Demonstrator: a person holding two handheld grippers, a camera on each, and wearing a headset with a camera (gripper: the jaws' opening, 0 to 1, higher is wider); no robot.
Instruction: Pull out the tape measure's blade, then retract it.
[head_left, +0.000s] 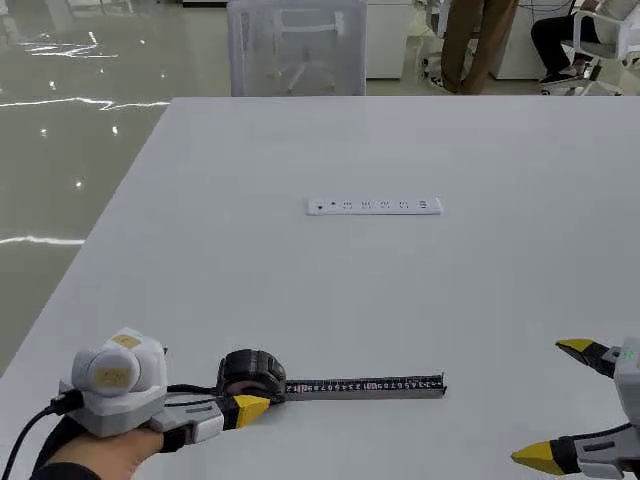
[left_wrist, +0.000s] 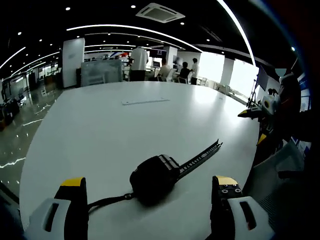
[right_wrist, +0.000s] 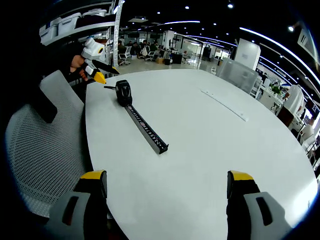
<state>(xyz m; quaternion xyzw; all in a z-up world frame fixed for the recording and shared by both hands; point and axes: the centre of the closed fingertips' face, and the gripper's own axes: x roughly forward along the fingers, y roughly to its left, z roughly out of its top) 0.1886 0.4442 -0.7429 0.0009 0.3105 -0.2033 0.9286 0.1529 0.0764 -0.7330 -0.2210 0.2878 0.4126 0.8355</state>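
- Left claw (head_left: 245, 398) (left_wrist: 150, 182): open, held by a hand (head_left: 105, 450) at the near-left corner of the white counter (head_left: 400, 290). Its yellow-tipped jaws stand on either side of the tape measure's case. The left gripper view shows a gap on both sides.
- Black round-cased tape measure (head_left: 252, 373) (left_wrist: 155, 177) (right_wrist: 123, 92): rests on the counter by the near edge, toward the left edge. A thin black cord (left_wrist: 106, 201) runs from the case toward the left claw.
- Dark, numbered steel blade (head_left: 365, 386) (left_wrist: 200, 156) (right_wrist: 146, 129): pulled out and lying flat on the counter, running rightward along the near edge.
- White flat rectangular strip (head_left: 373, 206) (right_wrist: 223, 105): lies mid-counter, well apart from the tape measure.
- Right claw (head_left: 552, 402) (right_wrist: 167, 176): open with nothing between the jaws, over the near edge toward the right, well apart from the blade's end.
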